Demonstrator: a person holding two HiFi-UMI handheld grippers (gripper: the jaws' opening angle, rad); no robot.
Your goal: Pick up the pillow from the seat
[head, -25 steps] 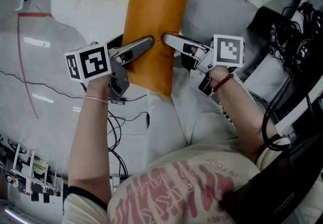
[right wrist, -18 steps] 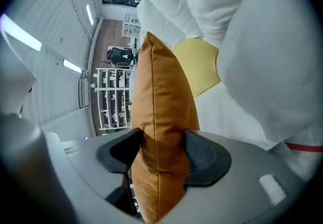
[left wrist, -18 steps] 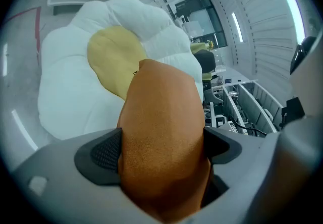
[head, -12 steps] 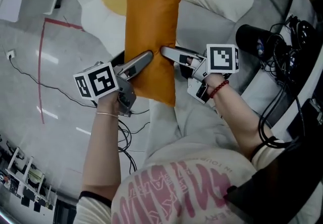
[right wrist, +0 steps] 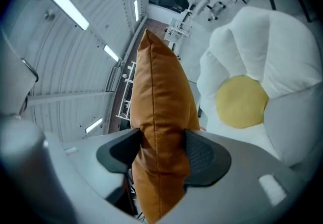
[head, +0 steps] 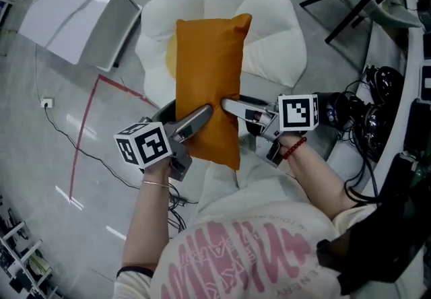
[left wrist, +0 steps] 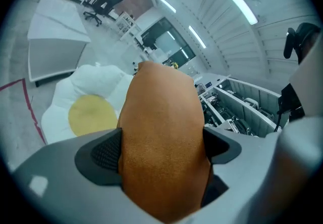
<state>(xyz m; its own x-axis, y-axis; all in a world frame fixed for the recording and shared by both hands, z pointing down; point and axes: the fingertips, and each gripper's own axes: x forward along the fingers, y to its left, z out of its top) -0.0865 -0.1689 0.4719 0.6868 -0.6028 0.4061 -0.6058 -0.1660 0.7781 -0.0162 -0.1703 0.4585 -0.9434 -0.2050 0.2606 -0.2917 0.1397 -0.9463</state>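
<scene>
An orange pillow (head: 207,82) hangs in the air above the seat, a white flower-shaped cushion with a yellow centre (head: 269,28). My left gripper (head: 195,121) is shut on the pillow's left side near its lower end. My right gripper (head: 232,108) is shut on its right side at the same height. In the left gripper view the pillow (left wrist: 162,137) bulges between both pads, with the seat (left wrist: 91,112) far below. In the right gripper view the pillow's edge (right wrist: 160,117) is pinched between the pads (right wrist: 202,155), with the seat (right wrist: 247,97) at the right.
A folded white board (head: 81,18) lies on the grey floor at upper left, next to red tape lines (head: 91,122). Black cables and gear (head: 377,102) crowd the right. A black chair frame (head: 357,1) stands at upper right. Thin wires (head: 67,143) cross the floor.
Both grippers have risen with the pillow held between them. The pillow has lifted clear of the white seat, which now looks smaller and farther below.
</scene>
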